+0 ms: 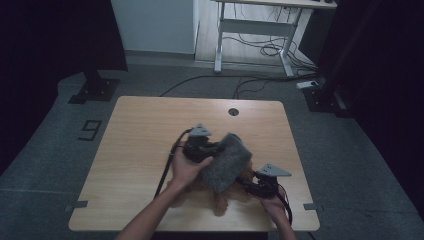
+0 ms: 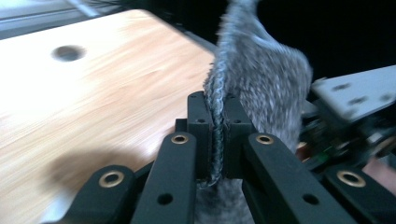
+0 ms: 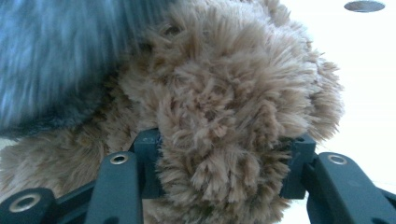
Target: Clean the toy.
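Observation:
A brown plush toy [image 1: 220, 202] lies near the front edge of the wooden table [image 1: 140, 130], mostly covered by a grey knitted cloth [image 1: 227, 160]. My left gripper [image 1: 216, 148] is shut on the cloth's edge and holds it lifted above the toy. In the left gripper view the pads of the left gripper [image 2: 215, 116] pinch the thick seam of the grey cloth [image 2: 266, 79]. My right gripper [image 1: 249, 181] sits at the toy's right side. In the right gripper view the right gripper [image 3: 224, 158] clamps a furry limb of the plush toy [image 3: 224, 93], with the grey cloth [image 3: 51, 60] at upper left.
A round cable hole [image 1: 233, 111] sits near the table's far edge. Beyond the table are a white desk frame [image 1: 260, 30], floor cables [image 1: 250, 82] and a dark stand base [image 1: 94, 90] at the left. The right gripper's grey plate [image 2: 355, 93] shows beside the cloth.

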Tool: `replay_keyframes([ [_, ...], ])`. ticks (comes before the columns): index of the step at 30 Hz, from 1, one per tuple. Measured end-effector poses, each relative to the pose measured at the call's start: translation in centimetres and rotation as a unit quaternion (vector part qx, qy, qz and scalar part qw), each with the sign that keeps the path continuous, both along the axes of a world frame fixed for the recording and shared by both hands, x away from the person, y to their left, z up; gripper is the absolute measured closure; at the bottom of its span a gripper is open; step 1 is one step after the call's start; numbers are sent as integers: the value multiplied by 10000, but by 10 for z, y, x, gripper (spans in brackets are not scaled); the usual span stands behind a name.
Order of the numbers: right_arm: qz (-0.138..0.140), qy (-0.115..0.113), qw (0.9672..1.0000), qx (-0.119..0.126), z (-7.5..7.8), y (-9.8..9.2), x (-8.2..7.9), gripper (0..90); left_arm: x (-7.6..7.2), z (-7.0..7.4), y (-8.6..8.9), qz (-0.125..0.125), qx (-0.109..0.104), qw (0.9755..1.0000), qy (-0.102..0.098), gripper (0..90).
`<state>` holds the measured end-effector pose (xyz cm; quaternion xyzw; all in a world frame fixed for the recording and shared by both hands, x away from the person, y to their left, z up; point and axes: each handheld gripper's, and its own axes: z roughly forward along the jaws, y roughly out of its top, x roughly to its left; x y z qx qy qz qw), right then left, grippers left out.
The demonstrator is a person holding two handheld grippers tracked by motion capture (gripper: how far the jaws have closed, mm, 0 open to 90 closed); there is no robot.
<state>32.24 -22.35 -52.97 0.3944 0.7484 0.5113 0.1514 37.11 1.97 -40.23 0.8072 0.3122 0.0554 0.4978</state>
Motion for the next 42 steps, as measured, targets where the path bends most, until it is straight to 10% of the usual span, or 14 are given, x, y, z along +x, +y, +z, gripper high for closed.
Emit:
replay_keyframes([
  [3, 5, 8, 10000, 6, 0, 0, 0, 473, 2, -5, -38, -233, 96, 9997, 41, 843],
  [7, -28, -37, 10000, -18, 0, 1, -1, 473, 18, -34, -72, -49, 886, 9958, 226, 843],
  [13, -41, -4, 10000, -55, -2, 1, 0, 471, 31, -52, -65, 99, 970, 9940, 498, 843],
  [19, -99, 19, 9999, -96, -1, 2, -1, 472, 37, -53, -36, 537, 1763, 9824, 298, 843],
  [26, -104, -12, 9999, -127, 0, 4, -1, 472, 35, -49, 13, 849, 1789, 9798, 265, 842],
  [42, -149, 61, 9999, -20, -1, 1, 0, 472, 21, -89, 140, 1488, 989, 9794, 942, 844],
])
